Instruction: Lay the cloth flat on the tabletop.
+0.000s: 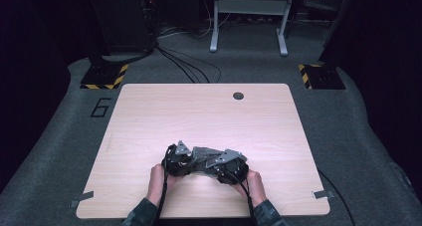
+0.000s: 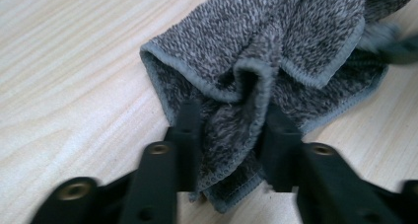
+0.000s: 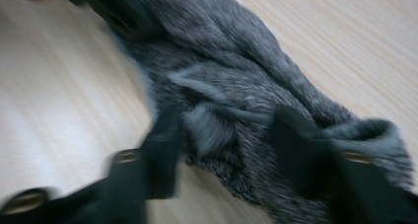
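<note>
Grey terry cloth (image 1: 201, 156), bunched up, is seen lying on the pale wooden table (image 1: 199, 111) near its front edge. A fold is pinched by the left gripper (image 2: 229, 135); the right gripper (image 3: 224, 135) is spread wide around another fold, its grip unclear through blur.

Black-jawed left hand-held gripper (image 2: 226, 135) with brass-ringed screw holes along matte arms. Right hand-held gripper (image 3: 224, 135) the same, blurred. Grey three-cornered plates on top, black cables trailing back. Dark greenish sleeve cuffs (image 1: 142, 211) at both wrists.
</note>
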`<state>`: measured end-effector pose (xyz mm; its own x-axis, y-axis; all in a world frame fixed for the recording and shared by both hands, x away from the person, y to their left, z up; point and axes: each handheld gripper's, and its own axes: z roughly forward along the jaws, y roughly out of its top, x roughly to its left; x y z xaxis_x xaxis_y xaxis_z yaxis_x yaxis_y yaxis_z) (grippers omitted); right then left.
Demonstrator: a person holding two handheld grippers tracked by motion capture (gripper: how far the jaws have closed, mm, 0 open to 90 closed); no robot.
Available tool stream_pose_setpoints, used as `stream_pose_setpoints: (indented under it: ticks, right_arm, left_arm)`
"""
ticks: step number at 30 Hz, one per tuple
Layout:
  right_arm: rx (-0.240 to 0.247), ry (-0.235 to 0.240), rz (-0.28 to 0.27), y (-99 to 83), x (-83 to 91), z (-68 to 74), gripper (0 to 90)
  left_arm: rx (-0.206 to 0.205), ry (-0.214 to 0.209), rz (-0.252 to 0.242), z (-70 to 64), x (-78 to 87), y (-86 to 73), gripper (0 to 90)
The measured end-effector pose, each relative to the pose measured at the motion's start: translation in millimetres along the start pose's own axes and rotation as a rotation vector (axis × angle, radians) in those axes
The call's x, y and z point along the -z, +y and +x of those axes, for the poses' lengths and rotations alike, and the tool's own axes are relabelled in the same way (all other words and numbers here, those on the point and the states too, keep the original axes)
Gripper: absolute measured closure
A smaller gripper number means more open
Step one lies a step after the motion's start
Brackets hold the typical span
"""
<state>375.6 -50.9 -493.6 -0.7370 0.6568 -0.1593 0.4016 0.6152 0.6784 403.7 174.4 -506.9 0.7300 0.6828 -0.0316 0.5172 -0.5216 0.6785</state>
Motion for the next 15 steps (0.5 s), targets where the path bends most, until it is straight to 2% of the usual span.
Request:
stream_pose_setpoints:
  ticks: [1, 3, 5, 7, 8, 11, 12, 14, 15]
  right_arm:
    - [-0.007, -0.017, 0.000, -3.9, -0.8, -5.1, 70.5]
    - [-0.046, -0.026, 0.008, -6.1, 2.8, -8.4, 77.9]
    - [-0.058, -0.035, 0.011, -7.7, 7.1, -13.3, 82.9]
    - [-0.065, -0.048, 0.011, -10.6, 11.8, -19.0, 85.1]
    - [-0.054, -0.060, 0.001, -12.7, 13.5, -23.7, 86.0]
    - [-0.081, -0.079, -0.003, -17.4, 19.1, -30.9, 87.4]
    - [-0.111, -0.094, -0.011, -22.6, 23.7, -37.9, 87.0]
    - [-0.143, -0.098, -0.018, -26.9, 29.5, -43.1, 85.3]
    - [-0.143, -0.104, -0.029, -27.6, 32.1, -45.3, 82.4]
  left_arm:
    - [0.007, -0.008, 0.003, 1.4, -1.2, -2.2, 74.6]
    - [0.016, -0.011, -0.002, 2.7, -1.5, -3.3, 78.3]
    - [0.031, -0.015, -0.010, 3.7, -0.9, -3.8, 80.1]
    - [0.030, -0.013, -0.012, 5.5, 0.0, -4.1, 80.8]
    - [0.048, -0.016, -0.019, 5.2, -0.2, -4.7, 80.9]
    - [0.046, -0.015, -0.020, 6.4, 0.8, -4.9, 81.0]
    - [0.045, -0.020, -0.018, 6.7, 1.3, -4.9, 80.3]
    - [0.051, -0.022, -0.018, 6.5, 1.6, -4.7, 75.1]
    - [0.058, -0.024, -0.010, 6.6, 2.0, -4.4, 69.6]
